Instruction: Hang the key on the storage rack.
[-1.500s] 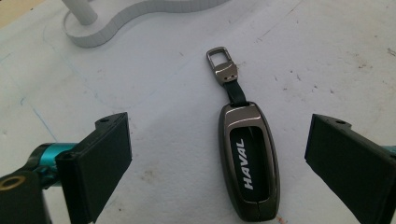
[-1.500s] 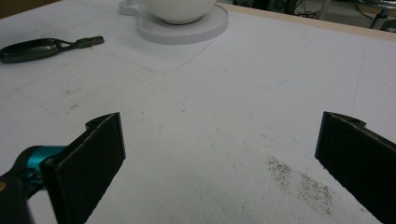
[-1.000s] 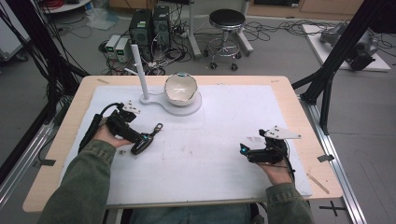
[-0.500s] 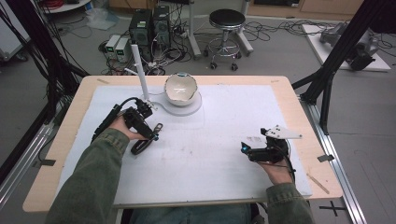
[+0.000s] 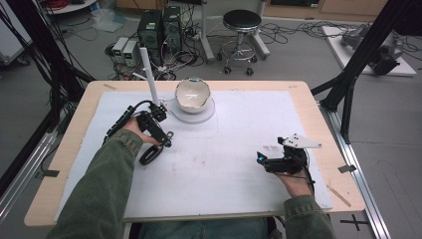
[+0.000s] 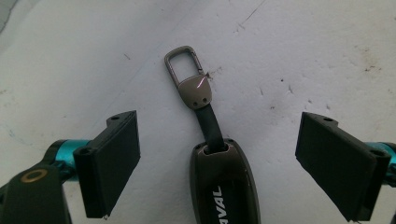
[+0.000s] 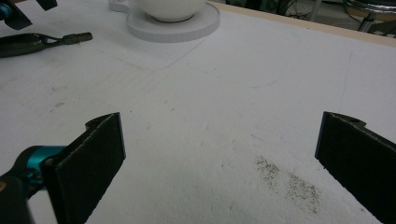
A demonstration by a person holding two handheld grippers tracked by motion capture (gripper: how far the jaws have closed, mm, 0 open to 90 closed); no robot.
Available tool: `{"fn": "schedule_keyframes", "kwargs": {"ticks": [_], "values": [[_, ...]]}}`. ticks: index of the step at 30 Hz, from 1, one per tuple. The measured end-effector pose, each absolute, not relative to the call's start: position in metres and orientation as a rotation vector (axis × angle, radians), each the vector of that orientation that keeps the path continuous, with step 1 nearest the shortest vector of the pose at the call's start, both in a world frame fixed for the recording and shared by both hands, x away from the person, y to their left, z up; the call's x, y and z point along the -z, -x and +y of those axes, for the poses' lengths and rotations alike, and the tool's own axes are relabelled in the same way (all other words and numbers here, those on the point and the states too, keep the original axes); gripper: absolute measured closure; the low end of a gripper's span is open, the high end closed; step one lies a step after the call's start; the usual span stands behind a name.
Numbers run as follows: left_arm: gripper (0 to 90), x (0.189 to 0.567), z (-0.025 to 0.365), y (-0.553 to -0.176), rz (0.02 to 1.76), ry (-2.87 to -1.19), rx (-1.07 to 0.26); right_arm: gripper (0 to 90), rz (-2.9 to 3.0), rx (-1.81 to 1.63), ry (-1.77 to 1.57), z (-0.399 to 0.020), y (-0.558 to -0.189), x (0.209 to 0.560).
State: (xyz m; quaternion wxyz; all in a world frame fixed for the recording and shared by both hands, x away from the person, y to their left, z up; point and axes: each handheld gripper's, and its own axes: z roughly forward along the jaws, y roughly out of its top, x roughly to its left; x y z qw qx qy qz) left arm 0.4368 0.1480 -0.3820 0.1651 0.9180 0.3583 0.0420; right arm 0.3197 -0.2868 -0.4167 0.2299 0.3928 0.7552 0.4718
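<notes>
Key fob [image 6: 223,184] is seen lower centre, untouched between the left gripper [image 6: 233,161], whose jaws have just been closing; right gripper [image 7: 224,163] is released.

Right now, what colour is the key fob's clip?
Dark metallic grey-brown clip, clearest in the left gripper view.

The person wears olive-green sleeves [image 5: 107,184] and blue jeans. Each hand carries a black gripper with flat black rectangular pads [image 6: 114,161] on turquoise arms. The right gripper [image 5: 263,160] has a grey three-cornered plate on top, and the left gripper [image 5: 161,142] trails a black cable.
</notes>
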Motion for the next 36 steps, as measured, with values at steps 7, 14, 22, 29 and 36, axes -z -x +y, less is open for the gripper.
{"fn": "schedule_keyframes", "kwargs": {"ticks": [7, 14, 22, 29, 36], "values": [[19.8, 0.393, 0.147, -0.443, 1.04, -2.651, -0.025, 0.6, 2.081, -1.289, -1.079, -0.287, -0.32, 0.417], [28.4, 0.398, 0.144, -0.445, 1.061, -2.662, -0.038, 0.6, 2.082, -1.284, -1.081, -0.287, -0.319, 0.417], [47.7, 0.402, 0.142, -0.446, 1.097, -2.688, -0.075, 0.6, 2.083, -1.283, -1.082, -0.287, -0.319, 0.418], [66.8, 0.409, 0.138, -0.447, 1.138, -2.702, -0.041, 0.6, 2.086, -1.286, -1.078, -0.287, -0.319, 0.418], [81.9, 0.409, 0.146, -0.449, 1.128, -2.671, 0.05, 0.6, 2.088, -1.278, -1.078, -0.288, -0.318, 0.418]]}}
